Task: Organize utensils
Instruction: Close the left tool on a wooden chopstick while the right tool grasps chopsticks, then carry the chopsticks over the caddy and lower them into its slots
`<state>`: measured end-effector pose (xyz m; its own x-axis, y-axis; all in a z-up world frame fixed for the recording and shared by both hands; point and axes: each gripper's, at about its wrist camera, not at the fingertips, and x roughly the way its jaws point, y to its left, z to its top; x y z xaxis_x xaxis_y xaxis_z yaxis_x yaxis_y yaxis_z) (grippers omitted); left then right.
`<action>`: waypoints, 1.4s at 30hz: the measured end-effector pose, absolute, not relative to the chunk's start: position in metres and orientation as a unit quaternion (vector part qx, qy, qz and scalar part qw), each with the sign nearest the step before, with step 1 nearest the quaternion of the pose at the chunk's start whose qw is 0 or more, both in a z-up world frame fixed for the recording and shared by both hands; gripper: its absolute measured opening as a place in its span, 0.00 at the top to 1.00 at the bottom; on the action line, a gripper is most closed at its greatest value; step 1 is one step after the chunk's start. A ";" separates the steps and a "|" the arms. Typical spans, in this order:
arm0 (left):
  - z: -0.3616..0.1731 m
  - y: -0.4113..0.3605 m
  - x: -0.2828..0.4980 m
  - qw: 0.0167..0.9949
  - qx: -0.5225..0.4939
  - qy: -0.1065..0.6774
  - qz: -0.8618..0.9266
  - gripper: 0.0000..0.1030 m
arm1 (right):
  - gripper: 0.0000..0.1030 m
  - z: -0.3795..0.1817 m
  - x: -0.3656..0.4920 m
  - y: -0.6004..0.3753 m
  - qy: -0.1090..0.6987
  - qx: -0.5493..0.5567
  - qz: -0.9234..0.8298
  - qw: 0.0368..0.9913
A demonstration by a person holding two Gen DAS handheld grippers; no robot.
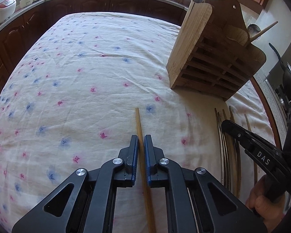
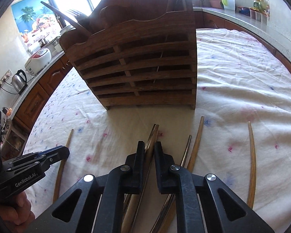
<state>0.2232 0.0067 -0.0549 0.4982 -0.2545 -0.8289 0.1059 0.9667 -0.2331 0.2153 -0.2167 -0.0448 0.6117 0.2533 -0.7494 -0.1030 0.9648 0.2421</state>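
Wooden holder (image 2: 137, 62) beyond chopsticks (image 2: 152, 141) (rice cooker (image 2: 38, 61) behind)

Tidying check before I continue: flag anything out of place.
Chopsticks lie loose on the floral tablecloth before the wooden utensil holder, not inside it. One chopstick lies apart, between the left claw fingers.

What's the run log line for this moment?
left tongs: astride chopstick | right tongs: astride chopstick bundle | holder: upright on cloth

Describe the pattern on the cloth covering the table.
The cream tablecloth is dotted with small pink and blue floral motifs, seen best in the left wrist view.
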 end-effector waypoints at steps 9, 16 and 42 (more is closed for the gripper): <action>-0.026 0.021 0.207 0.874 -0.107 0.459 -0.120 0.95 | 0.95 -0.018 0.197 -0.235 0.400 0.121 0.113 0.901; 0.008 0.024 0.188 0.886 -0.119 0.427 -0.139 0.95 | 0.95 0.012 0.178 -0.241 0.366 0.137 0.121 0.913; 0.101 0.025 0.153 0.922 -0.133 0.322 -0.171 0.95 | 0.95 0.110 0.130 -0.264 0.231 0.147 0.123 0.954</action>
<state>0.1533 0.0248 0.1011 0.7345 -0.4001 -0.5480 0.2286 0.9063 -0.3554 0.1298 -0.2642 0.1098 0.8633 0.3024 -0.4040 -0.1672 0.9268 0.3363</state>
